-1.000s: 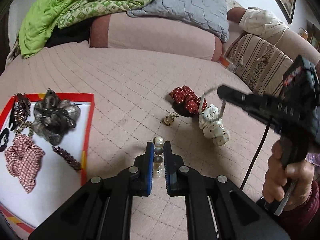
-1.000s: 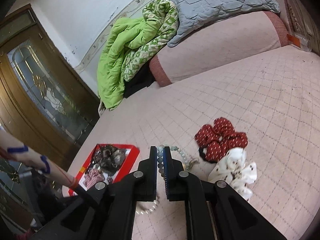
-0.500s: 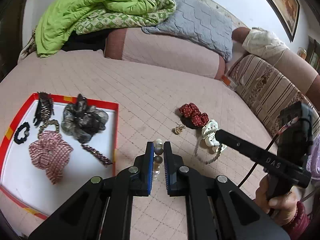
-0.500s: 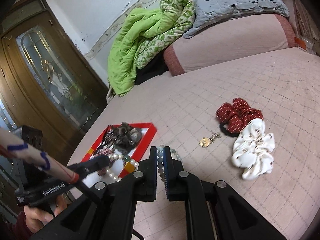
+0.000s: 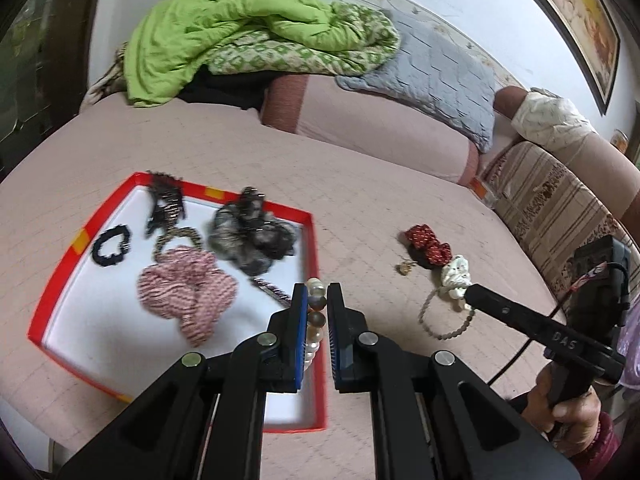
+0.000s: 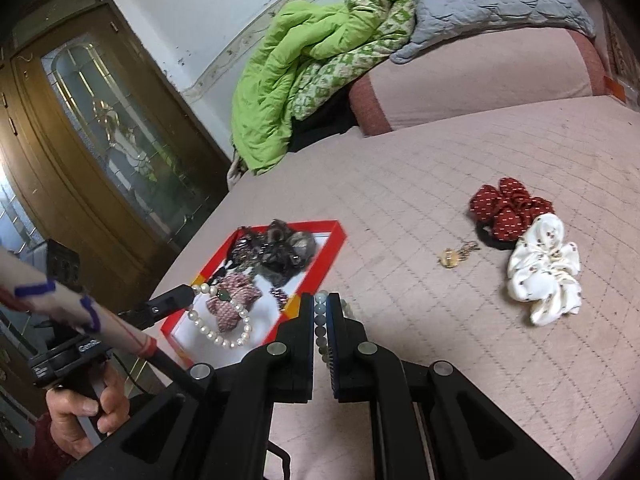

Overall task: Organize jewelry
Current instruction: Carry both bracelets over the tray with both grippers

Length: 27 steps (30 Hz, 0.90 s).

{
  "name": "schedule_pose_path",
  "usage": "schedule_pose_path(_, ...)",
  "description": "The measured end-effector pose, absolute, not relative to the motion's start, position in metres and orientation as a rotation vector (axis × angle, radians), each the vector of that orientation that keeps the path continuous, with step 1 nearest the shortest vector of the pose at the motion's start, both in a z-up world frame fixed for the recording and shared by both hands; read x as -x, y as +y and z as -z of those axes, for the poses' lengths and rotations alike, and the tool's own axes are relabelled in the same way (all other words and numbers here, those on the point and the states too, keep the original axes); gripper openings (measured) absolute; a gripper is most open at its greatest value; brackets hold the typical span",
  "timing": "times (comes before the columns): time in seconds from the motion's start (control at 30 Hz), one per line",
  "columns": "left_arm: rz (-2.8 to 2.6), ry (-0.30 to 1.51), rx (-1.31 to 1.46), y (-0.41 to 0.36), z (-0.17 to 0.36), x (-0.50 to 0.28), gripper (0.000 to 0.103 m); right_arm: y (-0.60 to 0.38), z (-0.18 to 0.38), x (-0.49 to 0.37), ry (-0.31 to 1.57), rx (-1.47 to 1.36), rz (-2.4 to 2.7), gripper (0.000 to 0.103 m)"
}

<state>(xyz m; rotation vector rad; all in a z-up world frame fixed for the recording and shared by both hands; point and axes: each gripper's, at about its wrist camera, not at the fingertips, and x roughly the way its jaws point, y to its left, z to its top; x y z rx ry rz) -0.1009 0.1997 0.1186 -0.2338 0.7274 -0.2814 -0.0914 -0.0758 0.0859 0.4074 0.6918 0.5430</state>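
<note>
My left gripper (image 5: 317, 292) is shut on a pearl bracelet (image 5: 316, 320) and hangs over the near right corner of the red-rimmed white tray (image 5: 280, 209). In the right wrist view that pearl bracelet (image 6: 224, 324) dangles from the left gripper (image 6: 188, 295) above the tray (image 6: 326, 256). My right gripper (image 6: 320, 300) is shut on a grey-green bead bracelet (image 6: 321, 334), just right of the tray. From the left wrist view the same bead bracelet (image 5: 444, 322) hangs from the right gripper (image 5: 471, 294).
The tray holds a pink striped scrunchie (image 5: 188, 292), a dark grey scrunchie (image 5: 252, 240) and a black hair tie (image 5: 110, 246). On the bedspread lie a red dotted scrunchie (image 6: 508, 208), a white floral scrunchie (image 6: 544, 272) and a gold trinket (image 6: 454, 256). A green quilt (image 6: 288, 80) lies behind.
Both grippers have carried their bracelets leftward toward the tray. The pearl bracelet now hangs over the tray, and the scrunchies on the bed have dropped away to the right.
</note>
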Motion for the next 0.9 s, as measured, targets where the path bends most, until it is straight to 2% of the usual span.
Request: schedule_pose_path(0.9,0.056,0.706,0.386,0.328,-0.088,0.095,0.009,0.098,-0.103,0.076,0.797,-0.29,-0.868,0.007)
